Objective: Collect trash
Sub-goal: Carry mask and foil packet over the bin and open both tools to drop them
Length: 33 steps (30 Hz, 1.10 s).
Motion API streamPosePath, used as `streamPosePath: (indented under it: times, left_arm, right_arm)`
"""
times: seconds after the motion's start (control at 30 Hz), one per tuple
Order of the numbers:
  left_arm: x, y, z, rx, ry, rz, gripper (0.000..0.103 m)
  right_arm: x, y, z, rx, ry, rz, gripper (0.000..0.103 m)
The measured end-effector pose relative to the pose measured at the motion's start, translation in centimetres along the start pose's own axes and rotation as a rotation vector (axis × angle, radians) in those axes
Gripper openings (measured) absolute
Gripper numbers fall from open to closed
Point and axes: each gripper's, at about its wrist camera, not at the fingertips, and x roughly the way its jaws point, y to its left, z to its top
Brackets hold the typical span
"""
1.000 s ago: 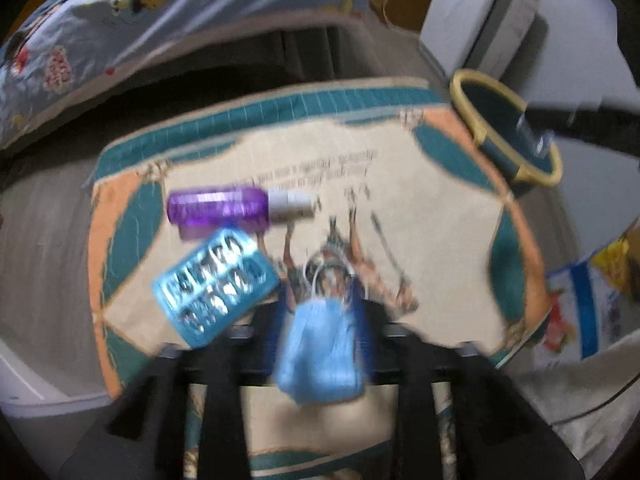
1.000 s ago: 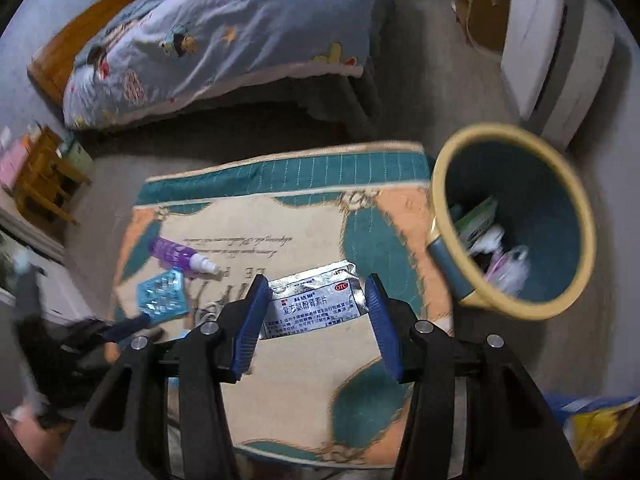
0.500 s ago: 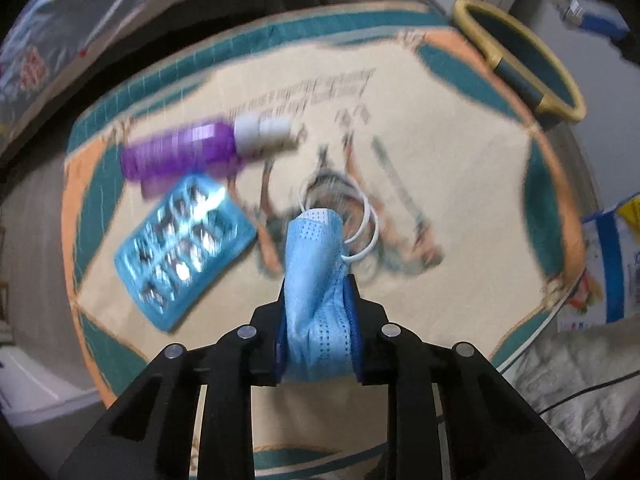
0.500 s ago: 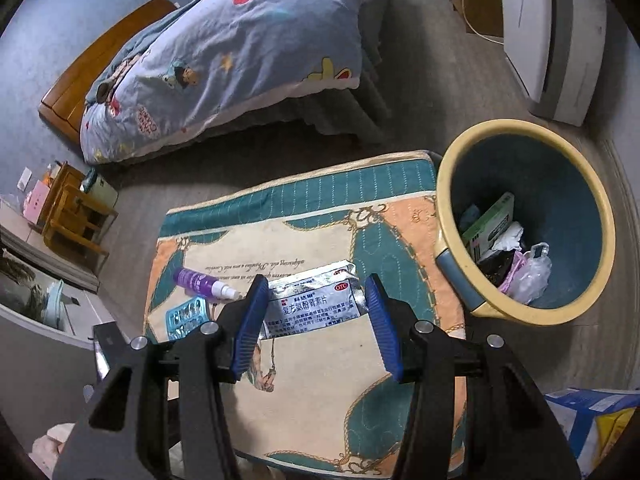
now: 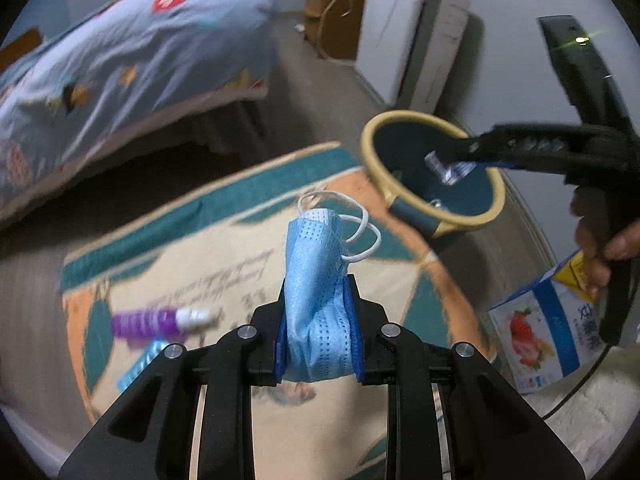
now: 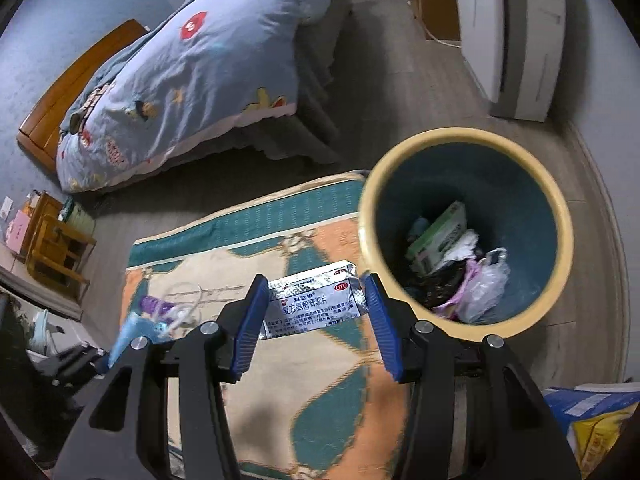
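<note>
My left gripper (image 5: 318, 300) is shut on a blue face mask (image 5: 316, 276) and holds it above the rug; its white ear loops stick up. My right gripper (image 6: 314, 292) is shut on a silver medicine blister pack (image 6: 314, 306), held just left of the bin. From the left wrist view the right gripper (image 5: 460, 160) hangs over the bin with the pack (image 5: 450, 170). The yellow-rimmed teal trash bin (image 6: 560, 280) (image 5: 400, 192) holds several pieces of trash. A purple bottle (image 5: 148, 322) and a blue blister pack (image 5: 140, 364) lie on the rug.
The patterned rug (image 6: 320, 400) covers the floor before a bed with a blue quilt (image 6: 192, 80). A white appliance (image 6: 520, 40) stands behind the bin. A blue-and-white carton (image 5: 552, 328) lies right of the rug. A wooden stool (image 6: 56, 256) stands at left.
My left gripper has lifted the face mask off the rug and tilted up toward the bin. My right gripper has carried the silver pack closer to the bin.
</note>
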Motion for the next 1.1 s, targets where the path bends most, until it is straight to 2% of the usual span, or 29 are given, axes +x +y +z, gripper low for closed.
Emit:
streamPosePath:
  times: [0.23,0.43,0.83,1.0,1.1]
  left_arm:
    - [0.8,-3.2,4.5,0.061,-0.054,-0.028,0.025]
    - [3.2,-5.7,7.5,0.120,-0.074,-0.039,0.026]
    - [8.7,-8.6,10.9,0.159,-0.084,-0.073,0.026]
    - [10.7,-10.0,11.3,0.182,-0.089,-0.087,0.026]
    - [11.7,-10.5,11.7,0.183,-0.104,-0.107,0.030]
  right_arm:
    - [-0.2,-3.6,0.4,0.041,-0.021,-0.057,0.050]
    - [-0.2,-7.3,0.7,0.101,-0.042,-0.100,0.050]
    - [0.5,-14.2,1.4,0.235,-0.081,-0.171,0.050]
    - [0.7,-15.3,1.7,0.278,-0.107,-0.155,0.050]
    - [0.0,-16.0,1.9,0.321,-0.160,-0.103,0.050]
